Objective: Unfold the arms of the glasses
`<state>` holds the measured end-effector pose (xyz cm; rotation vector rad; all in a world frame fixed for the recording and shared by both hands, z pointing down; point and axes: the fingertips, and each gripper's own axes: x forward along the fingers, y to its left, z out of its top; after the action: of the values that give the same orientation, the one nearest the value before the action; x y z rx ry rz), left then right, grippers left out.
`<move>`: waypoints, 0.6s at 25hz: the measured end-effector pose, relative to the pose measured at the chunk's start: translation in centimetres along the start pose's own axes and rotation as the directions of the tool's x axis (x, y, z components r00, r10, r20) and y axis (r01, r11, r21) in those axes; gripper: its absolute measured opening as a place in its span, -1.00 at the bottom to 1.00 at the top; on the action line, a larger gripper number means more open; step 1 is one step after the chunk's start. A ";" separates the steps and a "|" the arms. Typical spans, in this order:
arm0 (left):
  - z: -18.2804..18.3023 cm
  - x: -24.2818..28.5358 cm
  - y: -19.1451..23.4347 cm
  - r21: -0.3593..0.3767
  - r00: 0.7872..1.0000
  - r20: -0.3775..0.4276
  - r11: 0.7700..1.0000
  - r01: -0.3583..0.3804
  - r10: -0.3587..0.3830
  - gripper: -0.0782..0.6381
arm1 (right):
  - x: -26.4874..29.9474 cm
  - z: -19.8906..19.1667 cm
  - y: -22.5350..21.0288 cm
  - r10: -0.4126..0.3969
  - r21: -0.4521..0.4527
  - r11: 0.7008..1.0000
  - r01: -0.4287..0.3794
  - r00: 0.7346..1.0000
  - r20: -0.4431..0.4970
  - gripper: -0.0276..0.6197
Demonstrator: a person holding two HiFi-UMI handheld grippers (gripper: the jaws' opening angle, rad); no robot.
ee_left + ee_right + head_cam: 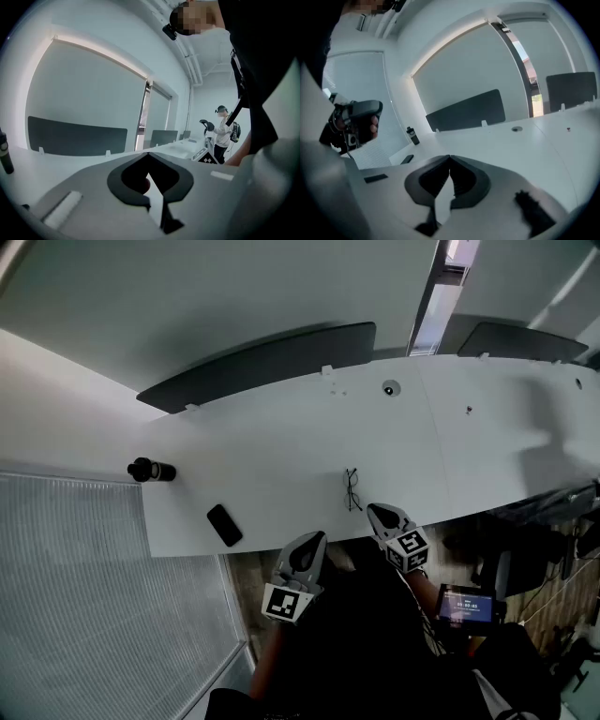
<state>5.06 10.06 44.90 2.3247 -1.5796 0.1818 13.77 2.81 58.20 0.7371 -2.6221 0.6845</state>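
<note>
Our right gripper (pixel 385 513) has its jaws pressed together with nothing between them, and it hovers over the near edge of the white table (pixel 281 442). The glasses (pixel 352 489) lie on the table just beyond its tip, not touching it. Our left gripper (pixel 314 540) is likewise closed and empty, just off the table's edge. Farther left we see a black phone (pixel 224 524), and a dark bottle (pixel 150 470) stands at the table's end.
</note>
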 end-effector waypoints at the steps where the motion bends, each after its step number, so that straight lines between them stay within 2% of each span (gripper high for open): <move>1: 0.0 0.3 0.3 -0.001 1.000 0.000 1.000 -0.012 0.012 -0.76 | 0.6 -0.7 -0.5 0.004 -0.007 1.000 -0.004 1.000 -0.021 -0.89; 4: 0.0 0.9 1.5 -0.016 0.999 -0.001 0.999 -0.044 0.044 -0.76 | 2.2 -2.0 -1.8 -0.006 -0.018 1.000 0.005 0.997 -0.077 -0.89; 7: -0.1 1.3 3.1 0.006 0.998 0.006 0.998 -0.058 0.058 -0.76 | 3.6 -2.4 -2.8 -0.053 -0.019 0.998 0.052 0.992 -0.116 -0.89; 9: 0.3 1.4 4.0 -0.006 0.998 0.011 0.998 -0.065 0.065 -0.76 | 4.5 -2.8 -3.4 -0.077 -0.015 0.997 0.075 0.987 -0.144 -0.89; 14: 1.0 2.0 7.0 -0.043 0.997 0.035 0.997 -0.065 0.066 -0.76 | 7.7 -4.2 -4.7 -0.125 -0.019 0.992 0.124 0.963 -0.240 -0.88; 15: 0.8 2.0 7.7 -0.039 0.997 0.043 0.998 -0.057 0.059 -0.76 | 8.2 -4.6 -4.7 -0.139 -0.022 0.990 0.138 0.955 -0.262 -0.83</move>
<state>-1.33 5.43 46.19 2.2706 -1.6586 0.1141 10.57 -1.61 67.20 0.7642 -2.3074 0.6858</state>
